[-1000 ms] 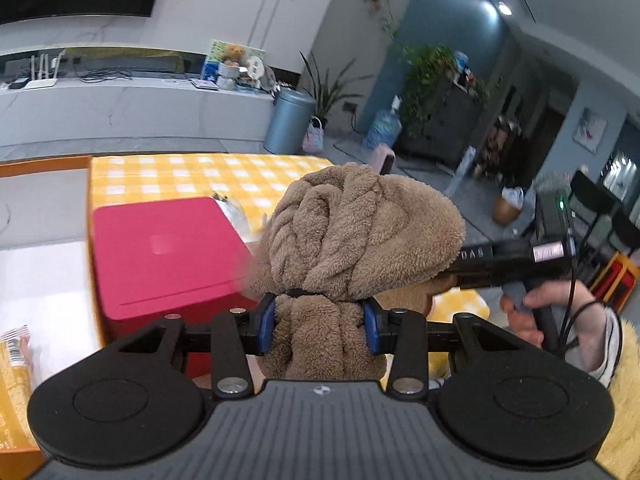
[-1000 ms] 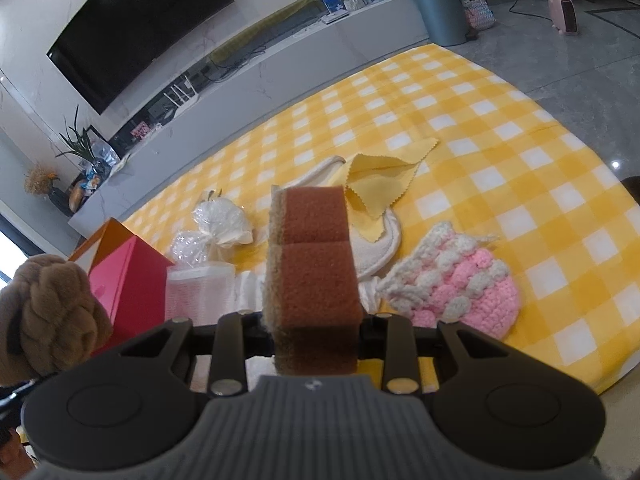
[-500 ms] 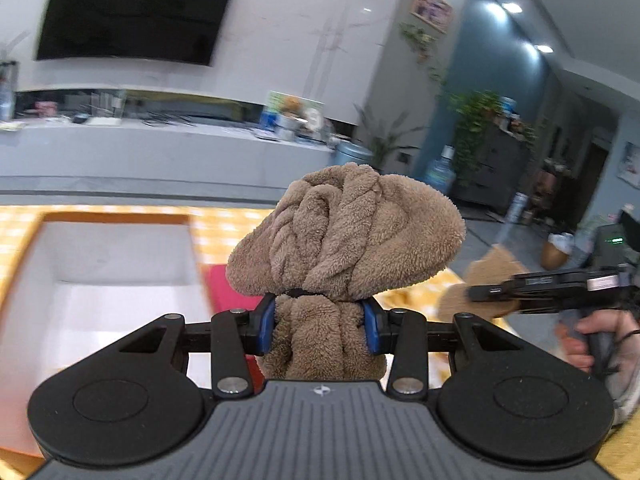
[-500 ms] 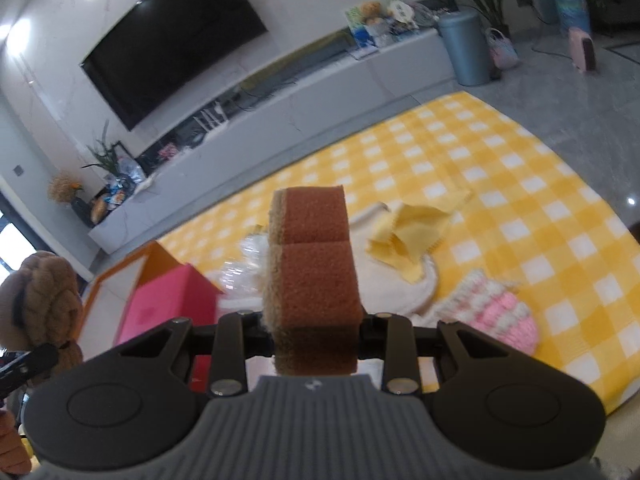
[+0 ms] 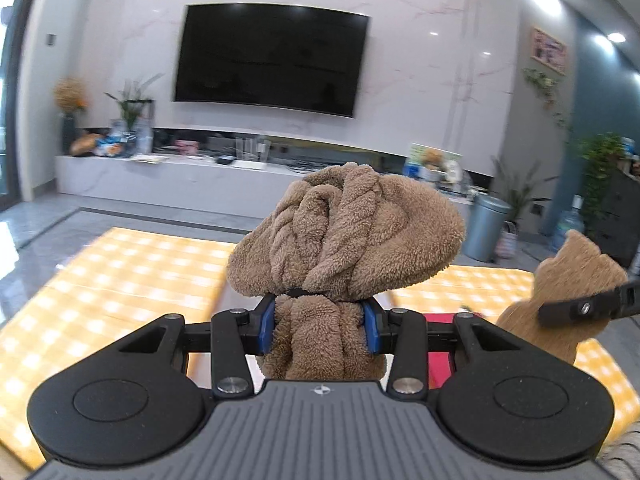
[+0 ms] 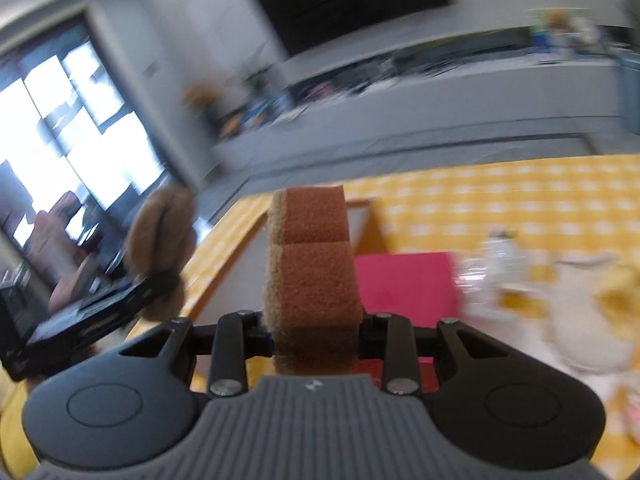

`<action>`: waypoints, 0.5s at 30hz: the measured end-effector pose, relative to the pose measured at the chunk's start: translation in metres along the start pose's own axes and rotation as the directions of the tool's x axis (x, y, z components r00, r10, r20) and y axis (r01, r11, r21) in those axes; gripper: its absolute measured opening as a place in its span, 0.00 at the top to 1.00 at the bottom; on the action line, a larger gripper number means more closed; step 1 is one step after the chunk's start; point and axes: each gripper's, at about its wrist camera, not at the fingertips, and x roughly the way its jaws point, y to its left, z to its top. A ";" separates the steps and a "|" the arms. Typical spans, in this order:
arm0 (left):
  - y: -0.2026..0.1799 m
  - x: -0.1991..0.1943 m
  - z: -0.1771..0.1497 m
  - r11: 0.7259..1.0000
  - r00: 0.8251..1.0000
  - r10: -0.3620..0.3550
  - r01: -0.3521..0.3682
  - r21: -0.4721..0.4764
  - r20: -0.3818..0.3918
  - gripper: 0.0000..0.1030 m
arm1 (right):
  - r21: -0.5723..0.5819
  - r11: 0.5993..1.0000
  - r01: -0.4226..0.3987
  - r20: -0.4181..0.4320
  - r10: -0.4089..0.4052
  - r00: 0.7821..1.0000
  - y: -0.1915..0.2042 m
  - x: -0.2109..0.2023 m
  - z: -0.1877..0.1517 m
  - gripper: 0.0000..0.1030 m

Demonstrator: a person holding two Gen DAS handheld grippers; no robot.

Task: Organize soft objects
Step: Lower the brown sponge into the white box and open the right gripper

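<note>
My left gripper is shut on a bundled brown fleece towel, held up above the yellow checked cloth. The blue pads pinch the towel's neck below a black band. At the right edge of the left wrist view, the brown sponge sits in the other gripper's finger. In the blurred right wrist view, my right gripper is shut on that orange-brown sponge, upright between the jaws. The towel and left gripper show at the left there.
A red box and an orange-rimmed open box lie on the cloth behind the sponge. Clear plastic wrap and pale cloth items lie to the right. A TV wall and a low cabinet stand beyond.
Both grippers rose and swung left with their loads. The views now face the TV wall and window, and the right wrist view has blurred. Both grips are unchanged.
</note>
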 end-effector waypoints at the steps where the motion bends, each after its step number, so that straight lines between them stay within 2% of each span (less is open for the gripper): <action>1: 0.004 -0.001 -0.001 1.000 1.000 0.020 -0.020 -0.007 -0.001 0.53 | -0.026 1.000 -0.012 -0.029 0.011 1.000 0.011 0.014 0.002 0.69; 6: 0.024 0.000 -0.006 0.997 0.999 0.048 -0.049 -0.056 -0.017 0.53 | -0.139 0.989 -0.051 -0.186 0.025 0.982 0.048 0.085 0.003 0.69; 9: 0.031 0.001 -0.007 0.996 0.998 0.051 -0.053 -0.073 -0.031 0.53 | -0.225 0.974 -0.040 -0.275 -0.024 0.961 0.063 0.123 0.000 0.69; 12: 0.038 0.000 -0.009 0.996 0.998 0.041 -0.044 -0.076 -0.042 0.53 | -0.319 0.947 -0.030 -0.374 -0.097 0.922 0.072 0.157 -0.004 0.69; 15: 0.043 0.003 -0.007 0.997 0.999 0.020 -0.024 -0.075 -0.051 0.53 | -0.361 0.930 -0.072 -0.492 -0.124 0.862 0.070 0.185 -0.010 0.69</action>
